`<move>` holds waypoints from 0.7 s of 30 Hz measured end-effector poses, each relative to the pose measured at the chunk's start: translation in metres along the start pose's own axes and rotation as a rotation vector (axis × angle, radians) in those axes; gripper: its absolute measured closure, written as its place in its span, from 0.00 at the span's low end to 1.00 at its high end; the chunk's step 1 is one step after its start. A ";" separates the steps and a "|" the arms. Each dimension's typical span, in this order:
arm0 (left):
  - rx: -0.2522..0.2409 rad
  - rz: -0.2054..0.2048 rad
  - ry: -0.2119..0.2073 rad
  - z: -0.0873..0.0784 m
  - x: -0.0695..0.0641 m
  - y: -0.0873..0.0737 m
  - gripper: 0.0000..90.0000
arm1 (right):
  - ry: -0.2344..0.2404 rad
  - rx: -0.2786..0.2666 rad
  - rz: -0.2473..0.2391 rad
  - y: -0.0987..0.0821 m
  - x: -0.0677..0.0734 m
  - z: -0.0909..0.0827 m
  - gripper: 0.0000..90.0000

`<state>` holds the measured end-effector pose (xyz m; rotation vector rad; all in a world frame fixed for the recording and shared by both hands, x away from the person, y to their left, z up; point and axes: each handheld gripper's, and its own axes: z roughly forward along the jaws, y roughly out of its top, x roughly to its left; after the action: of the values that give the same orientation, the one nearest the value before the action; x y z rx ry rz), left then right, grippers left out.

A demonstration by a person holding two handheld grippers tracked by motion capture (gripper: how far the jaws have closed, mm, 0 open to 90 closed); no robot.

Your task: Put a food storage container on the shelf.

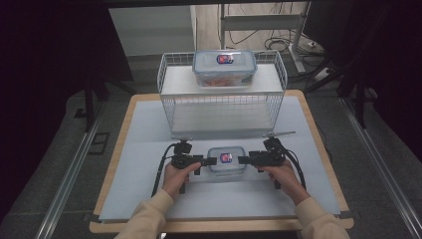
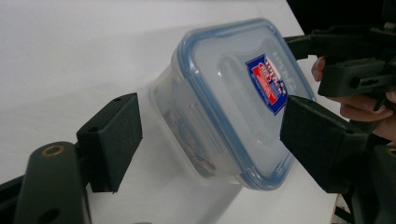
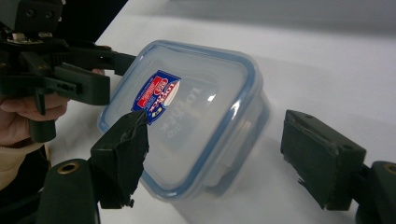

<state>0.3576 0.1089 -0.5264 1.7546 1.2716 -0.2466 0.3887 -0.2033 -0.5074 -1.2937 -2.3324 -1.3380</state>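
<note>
A clear plastic food box with a blue-rimmed lid and a red and blue label lies on the white table cover, near the front. My left gripper reaches it from the left and my right gripper from the right. In the left gripper view the box lies between the open jaws of the left gripper; one pad stands clear of its wall. In the right gripper view the box sits between the right gripper's open jaws, with a gap at the right-hand pad.
A white wire rack stands behind the box at the table's middle. A second lidded box with orange contents rests on its top shelf. Cables trail from both grippers. Wooden table edges frame the cover.
</note>
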 end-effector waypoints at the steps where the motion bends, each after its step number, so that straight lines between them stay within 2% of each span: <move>1: 0.005 0.000 -0.003 0.001 0.000 -0.001 0.23 | 0.005 0.002 0.004 0.000 0.000 0.001 0.26; 11: 0.012 -0.041 -0.042 0.006 0.001 -0.004 0.28 | 0.025 0.026 0.032 -0.003 -0.002 0.009 0.26; 14: 0.021 -0.036 -0.064 0.007 0.001 -0.005 0.31 | 0.038 0.037 0.043 -0.004 -0.003 0.011 0.28; 16: 0.026 -0.037 -0.077 0.008 0.001 -0.005 0.35 | 0.054 0.042 0.050 -0.005 -0.003 0.012 0.34; 19: 0.023 -0.025 -0.071 0.006 -0.001 -0.005 0.38 | 0.066 0.045 0.056 -0.006 -0.004 0.011 0.36; 21: 0.014 -0.020 -0.067 0.005 -0.003 -0.006 0.39 | 0.080 0.041 0.079 -0.006 -0.005 0.009 0.40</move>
<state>0.3529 0.1038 -0.5309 1.7317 1.2425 -0.3234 0.3896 -0.2011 -0.5194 -1.2818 -2.2194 -1.2873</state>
